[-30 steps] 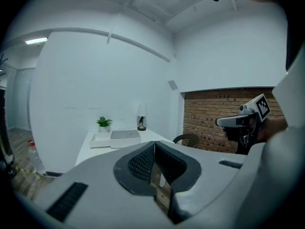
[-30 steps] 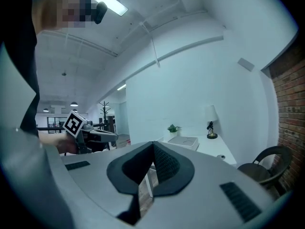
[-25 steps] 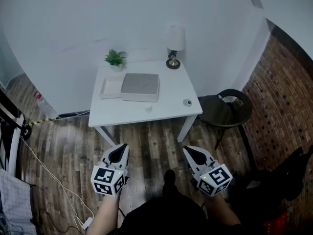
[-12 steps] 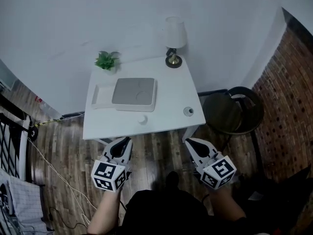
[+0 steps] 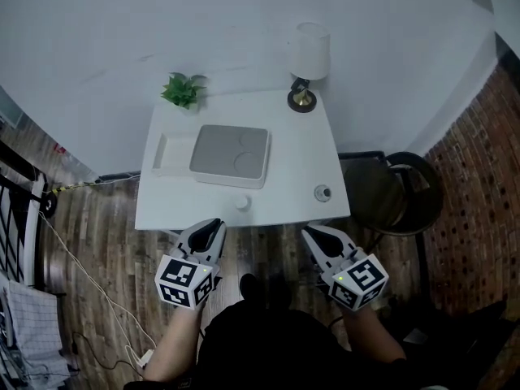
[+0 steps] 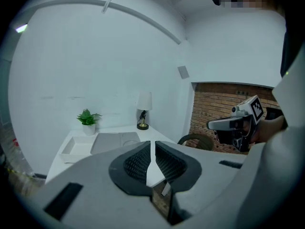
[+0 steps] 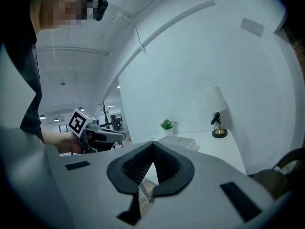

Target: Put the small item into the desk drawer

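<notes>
Head view: both grippers are held just short of the table's near edge, over the wood floor. The left gripper [image 5: 210, 232] is seen with its jaws pressed together and nothing between them. The right gripper [image 5: 315, 236] is likewise closed and empty.

Just past the edge, a small white item [image 5: 241, 203] is set on the white table [image 5: 292, 161], ahead and slightly right of the left gripper, which is judged the nearer one. No long axis can be made out at this size. A small round item [image 5: 322, 192] is placed ahead of the right gripper. Which one is meant cannot be told.

Farther back, the grey drawer unit [image 5: 230, 153] is laid lengthwise across the table, with its white drawer [image 5: 166, 154] drawn out to the left.
</notes>
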{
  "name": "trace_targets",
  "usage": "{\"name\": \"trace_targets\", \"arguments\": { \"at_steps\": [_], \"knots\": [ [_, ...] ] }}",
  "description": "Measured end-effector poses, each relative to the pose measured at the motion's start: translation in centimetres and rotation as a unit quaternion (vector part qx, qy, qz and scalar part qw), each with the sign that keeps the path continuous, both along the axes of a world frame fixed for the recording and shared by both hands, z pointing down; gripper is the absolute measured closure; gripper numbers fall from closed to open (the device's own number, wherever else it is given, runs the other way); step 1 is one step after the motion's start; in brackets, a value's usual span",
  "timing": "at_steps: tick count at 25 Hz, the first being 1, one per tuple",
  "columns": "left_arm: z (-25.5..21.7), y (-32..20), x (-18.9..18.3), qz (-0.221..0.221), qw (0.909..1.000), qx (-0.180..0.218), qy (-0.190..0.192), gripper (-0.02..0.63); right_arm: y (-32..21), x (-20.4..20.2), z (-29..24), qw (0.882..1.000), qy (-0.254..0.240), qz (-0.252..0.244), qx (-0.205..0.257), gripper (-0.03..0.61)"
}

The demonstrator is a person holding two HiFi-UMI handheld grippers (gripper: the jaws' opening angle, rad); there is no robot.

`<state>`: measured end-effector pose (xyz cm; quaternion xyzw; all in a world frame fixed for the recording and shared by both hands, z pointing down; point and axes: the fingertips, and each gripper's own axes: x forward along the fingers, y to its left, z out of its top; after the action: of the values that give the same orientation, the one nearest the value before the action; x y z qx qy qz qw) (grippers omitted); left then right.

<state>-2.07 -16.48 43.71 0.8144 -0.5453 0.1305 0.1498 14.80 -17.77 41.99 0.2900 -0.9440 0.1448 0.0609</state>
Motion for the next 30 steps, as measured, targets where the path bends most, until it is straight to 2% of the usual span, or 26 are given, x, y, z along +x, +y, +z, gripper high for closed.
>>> {"name": "trace_targets", "arguments": {
  "at_steps": [3,7,10,15,20,25,30],
  "knots": [
    [0.4,-1.0,-1.5,0.004,1.0,0.0,0.005,0.6,-1.3,-1.7,-0.1,1.0,0.008,0.003,0.002,0.575],
    [1.6,-2.6,-3.4,0.024,0.9996,-0.011,0.005,0.54,-3.8,-4.1,-0.8,1.0,0.011,0.017,0.011,0.575],
    [3.6,-3.6,-4.4,0.044,0.9987,-0.024,0.013,0.521,-4.6,-6.2,-0.4,1.0,0.022,0.014,0.012,0.575],
    [6.3,-5.4,-4.1,0.082,0.9955,-0.024,0.04,0.449,-5.1,-8.4,1.7,0.999,0.042,0.005,-0.015,0.575],
    [11.2,-7.6,-2.9,0.112,0.9911,-0.07,0.015,0.397,-7.0,-8.0,4.4,0.997,0.064,0.008,-0.047,0.575],
    [15.4,-9.5,-2.2,0.118,0.9881,-0.097,-0.022,0.368,-8.3,-8.1,7.4,0.995,0.064,0.004,-0.078,0.575],
    [18.6,-10.6,-1.0,0.128,0.9848,-0.115,-0.026,0.36,-9.0,-8.4,9.9,0.993,0.059,-0.009,-0.101,0.575]
  ]
}}
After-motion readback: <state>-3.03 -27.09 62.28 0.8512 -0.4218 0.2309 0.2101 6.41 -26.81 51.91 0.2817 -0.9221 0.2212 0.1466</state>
